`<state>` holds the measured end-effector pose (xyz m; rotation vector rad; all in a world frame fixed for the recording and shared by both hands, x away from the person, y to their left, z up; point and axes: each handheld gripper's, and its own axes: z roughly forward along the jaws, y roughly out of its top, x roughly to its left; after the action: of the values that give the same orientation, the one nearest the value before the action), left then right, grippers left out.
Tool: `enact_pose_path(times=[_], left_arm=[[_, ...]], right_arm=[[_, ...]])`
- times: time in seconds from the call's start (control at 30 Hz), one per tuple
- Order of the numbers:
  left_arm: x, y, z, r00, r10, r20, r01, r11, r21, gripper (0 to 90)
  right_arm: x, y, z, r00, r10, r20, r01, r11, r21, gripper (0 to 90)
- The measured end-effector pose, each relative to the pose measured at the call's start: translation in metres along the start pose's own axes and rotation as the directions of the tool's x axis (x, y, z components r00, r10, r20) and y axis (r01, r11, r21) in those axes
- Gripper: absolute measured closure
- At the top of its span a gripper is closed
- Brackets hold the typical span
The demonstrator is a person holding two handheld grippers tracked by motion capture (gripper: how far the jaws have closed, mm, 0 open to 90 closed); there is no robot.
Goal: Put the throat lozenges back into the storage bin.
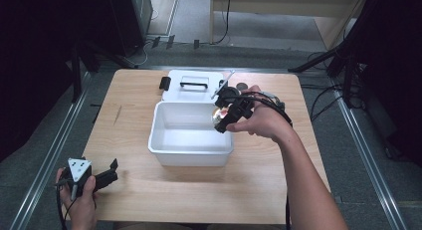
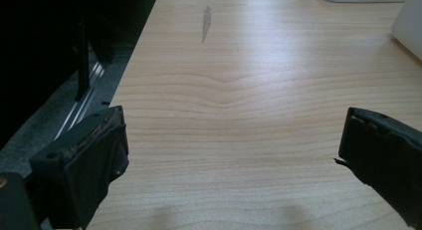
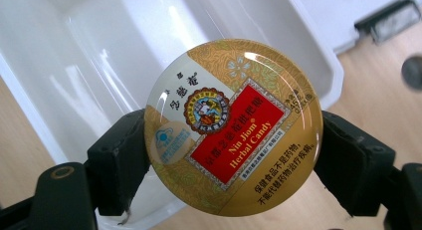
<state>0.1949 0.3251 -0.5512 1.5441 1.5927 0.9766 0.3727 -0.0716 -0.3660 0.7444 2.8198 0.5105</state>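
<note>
Pinching the round candy tin [image 3: 233, 126] by opposite rim edges, the right tongs [image 1: 225, 116] hold it over the white bin's [image 1: 164, 149] right wall. Rigid, light and glossy, it could slip sideways. The left tongs [image 1: 110, 171] rest spread near the counter's [image 1: 259, 190] corner, well clear of the bin.

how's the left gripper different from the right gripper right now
The left gripper is open and holds nothing; the right gripper is shut on a round candy tin. The left gripper sits low at the table's near left corner; the right gripper is at the white bin's right rim. Both are hand-held with black jaws.
</note>
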Motion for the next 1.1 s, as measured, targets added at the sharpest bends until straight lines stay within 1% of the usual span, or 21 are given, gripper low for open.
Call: enact_pose_path(times=[0.07,0.17,0.27,0.33,0.37,0.43,0.47,0.5,0.53,0.57,0.6,0.63,0.7,0.73,0.77,0.83,0.9,0.93,1.0,1.07,1.1], left_arm=[[0.000,0.000,0.000,1.0000,0.000,0.000,0.000,1.0000,-0.001,0.0],[0.000,0.000,0.000,1.0000,-0.002,0.000,0.002,1.0000,0.000,0.0],[0.000,0.000,0.000,1.0000,-0.005,0.001,0.005,1.0000,-0.002,0.0],[0.000,0.000,0.000,1.0000,-0.005,0.002,0.005,1.0000,-0.003,0.0],[0.001,0.000,0.000,1.0000,-0.005,0.004,0.005,1.0000,0.000,0.0],[0.001,0.000,0.000,1.0000,-0.006,0.005,0.006,1.0000,-0.001,0.0],[0.001,0.000,0.000,1.0000,-0.006,0.005,0.006,1.0000,-0.001,0.0],[0.001,0.000,0.000,1.0000,-0.006,0.005,0.006,1.0000,-0.003,0.0],[0.000,0.000,0.000,1.0000,-0.006,0.005,0.006,1.0000,-0.003,0.0],[0.000,0.000,0.000,1.0000,-0.006,0.004,0.006,1.0000,-0.002,0.0],[0.000,0.000,0.000,1.0000,-0.006,0.004,0.006,1.0000,-0.002,0.0],[0.000,0.000,0.000,1.0000,-0.005,0.003,0.005,1.0000,-0.003,0.0],[0.000,0.000,0.000,1.0000,-0.006,0.002,0.006,1.0000,-0.004,0.0],[0.000,0.000,0.000,1.0000,-0.009,0.003,0.009,1.0000,-0.004,0.0],[0.000,0.000,0.000,0.9999,-0.010,0.003,0.010,0.9999,-0.004,0.0],[0.000,0.000,0.000,0.9999,-0.011,0.003,0.011,0.9999,-0.006,0.0],[0.000,0.000,0.000,0.9999,-0.011,0.004,0.011,0.9999,-0.004,0.0],[0.000,0.000,0.000,0.9999,-0.011,0.004,0.011,0.9999,-0.004,0.0],[0.000,0.000,0.000,0.9999,-0.012,0.004,0.012,0.9999,-0.004,0.0],[0.000,0.000,0.000,0.9999,-0.010,0.005,0.010,0.9999,-0.003,0.0],[0.000,0.000,0.000,0.9999,-0.009,0.006,0.009,1.0000,-0.002,0.0]], right_arm=[[0.000,0.001,0.002,0.9988,-0.050,0.002,0.050,0.9988,-0.004,20.9],[-0.001,0.003,0.004,0.9944,-0.102,-0.029,0.101,0.9946,-0.022,21.0],[0.001,0.005,0.007,0.9853,-0.163,-0.053,0.161,0.9862,-0.039,21.0],[0.002,0.007,0.009,0.9825,-0.177,-0.058,0.175,0.9839,-0.037,21.0],[0.005,0.008,0.012,0.9760,-0.210,-0.059,0.208,0.9776,-0.034,21.0],[0.006,0.009,0.015,0.9712,-0.230,-0.060,0.229,0.9730,-0.028,21.0],[0.006,0.009,0.015,0.9712,-0.230,-0.060,0.229,0.9730,-0.028,21.0],[0.009,0.009,0.021,0.9645,-0.259,-0.051,0.259,0.9658,-0.002,21.0],[0.009,0.010,0.024,0.9590,-0.280,-0.045,0.280,0.9598,0.007,21.0],[0.010,0.009,0.025,0.9568,-0.288,-0.043,0.289,0.9573,0.020,20.9],[0.012,0.009,0.028,0.9519,-0.303,-0.043,0.305,0.9521,0.025,21.0],[0.012,0.009,0.028,0.9519,-0.303,-0.043,0.305,0.9521,0.025,21.0],[0.015,0.008,0.033,0.9416,-0.334,-0.043,0.336,0.9412,0.038,20.9],[0.016,0.008,0.035,0.9415,-0.334,-0.044,0.336,0.9406,0.047,20.9],[0.017,0.008,0.036,0.9358,-0.349,-0.049,0.351,0.9350,0.048,20.9],[0.017,0.008,0.040,0.9342,-0.354,-0.045,0.356,0.9325,0.060,20.9],[0.016,0.008,0.044,0.9344,-0.355,-0.031,0.356,0.9300,0.091,20.9],[0.016,0.008,0.045,0.9367,-0.349,-0.025,0.350,0.9314,0.100,20.9],[0.016,0.008,0.047,0.9363,-0.350,-0.027,0.351,0.9308,0.102,20.9],[0.017,0.007,0.052,0.9408,-0.337,-0.039,0.339,0.9331,0.121,20.9],[0.017,0.007,0.054,0.9392,-0.341,-0.037,0.343,0.9307,0.127,20.9]])
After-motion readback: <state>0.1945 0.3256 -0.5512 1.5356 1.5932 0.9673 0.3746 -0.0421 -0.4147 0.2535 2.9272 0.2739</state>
